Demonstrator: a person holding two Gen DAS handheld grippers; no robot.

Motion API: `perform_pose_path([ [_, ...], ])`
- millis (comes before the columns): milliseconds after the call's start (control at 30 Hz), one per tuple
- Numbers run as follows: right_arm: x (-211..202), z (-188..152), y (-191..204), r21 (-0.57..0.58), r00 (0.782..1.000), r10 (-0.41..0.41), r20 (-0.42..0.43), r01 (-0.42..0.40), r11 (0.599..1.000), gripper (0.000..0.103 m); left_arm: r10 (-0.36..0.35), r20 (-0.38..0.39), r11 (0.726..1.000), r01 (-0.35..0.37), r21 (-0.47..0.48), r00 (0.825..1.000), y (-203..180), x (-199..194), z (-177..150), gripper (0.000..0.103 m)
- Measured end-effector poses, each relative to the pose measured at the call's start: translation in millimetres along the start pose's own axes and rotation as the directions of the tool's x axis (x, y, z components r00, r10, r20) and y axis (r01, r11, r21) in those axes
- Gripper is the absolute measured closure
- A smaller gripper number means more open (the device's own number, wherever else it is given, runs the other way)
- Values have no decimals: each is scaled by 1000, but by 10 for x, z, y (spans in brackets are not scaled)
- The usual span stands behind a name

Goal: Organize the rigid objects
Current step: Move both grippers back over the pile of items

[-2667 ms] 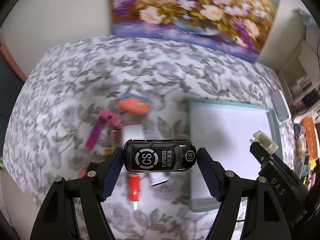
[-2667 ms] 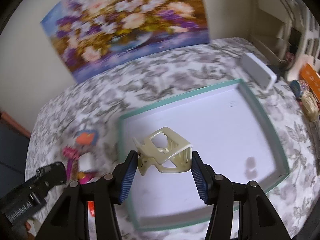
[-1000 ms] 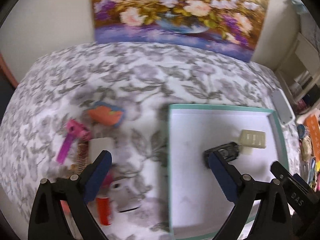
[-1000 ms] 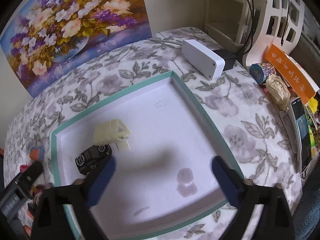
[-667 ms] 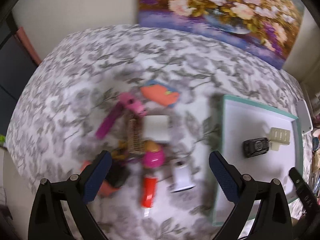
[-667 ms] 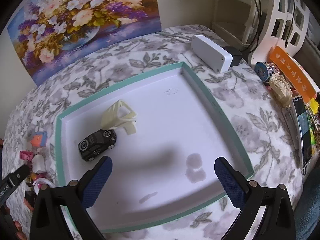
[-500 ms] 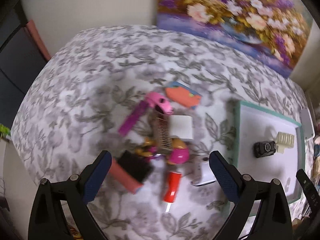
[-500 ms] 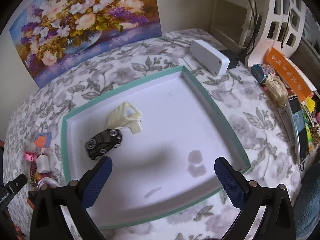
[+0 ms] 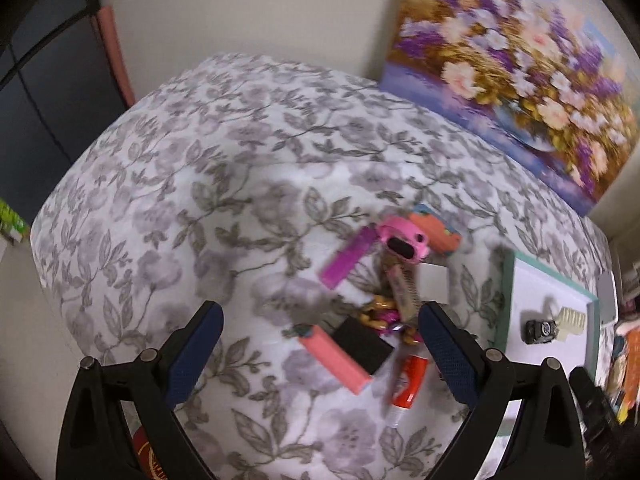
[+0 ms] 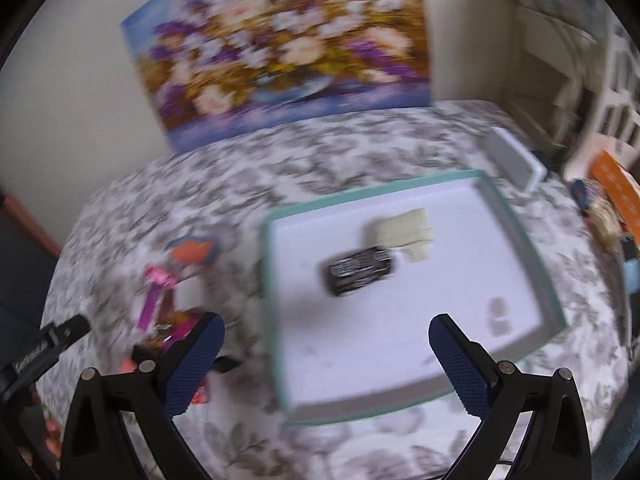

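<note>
A black toy car (image 10: 358, 269) and a cream hair claw (image 10: 404, 234) lie in the white tray with a teal rim (image 10: 268, 280); both also show in the left wrist view, the car (image 9: 540, 330) beside the claw (image 9: 570, 322). My left gripper (image 9: 320, 354) is open and empty above a pile on the floral cloth: a pink block (image 9: 336, 360), a black block (image 9: 362, 344), a red tube (image 9: 410, 376), a pink toy (image 9: 402, 240), a purple bar (image 9: 348, 258). My right gripper (image 10: 326, 364) is open and empty over the tray's near left part.
A flower painting (image 10: 280, 44) leans on the wall behind the table. A white box (image 10: 514, 160) lies past the tray's far right corner. Shelves and clutter (image 10: 612, 184) stand at the right. A dark cabinet (image 9: 44, 92) stands left of the table.
Both grippers let go of the car and the claw in the tray and opened. My left gripper has swung left over the pile. My right gripper has turned left, blurring its view.
</note>
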State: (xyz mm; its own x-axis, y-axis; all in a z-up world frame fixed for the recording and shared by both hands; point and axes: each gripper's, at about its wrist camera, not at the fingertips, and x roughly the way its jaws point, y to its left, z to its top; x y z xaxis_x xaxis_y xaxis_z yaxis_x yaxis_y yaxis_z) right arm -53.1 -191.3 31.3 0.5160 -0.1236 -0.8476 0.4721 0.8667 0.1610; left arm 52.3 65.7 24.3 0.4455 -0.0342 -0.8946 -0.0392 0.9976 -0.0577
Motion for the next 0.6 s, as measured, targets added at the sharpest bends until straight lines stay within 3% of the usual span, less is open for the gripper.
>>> perform_pose_path([
  [233, 286, -140, 426, -74, 994, 58, -91, -65, 995, 0, -7, -52, 1000, 5, -31, 999, 148, 150, 6, 5],
  [600, 655, -286, 668, -111, 975, 109, -192, -132, 985, 0, -4, -191, 1000, 10, 30, 981, 10, 527, -107, 5],
])
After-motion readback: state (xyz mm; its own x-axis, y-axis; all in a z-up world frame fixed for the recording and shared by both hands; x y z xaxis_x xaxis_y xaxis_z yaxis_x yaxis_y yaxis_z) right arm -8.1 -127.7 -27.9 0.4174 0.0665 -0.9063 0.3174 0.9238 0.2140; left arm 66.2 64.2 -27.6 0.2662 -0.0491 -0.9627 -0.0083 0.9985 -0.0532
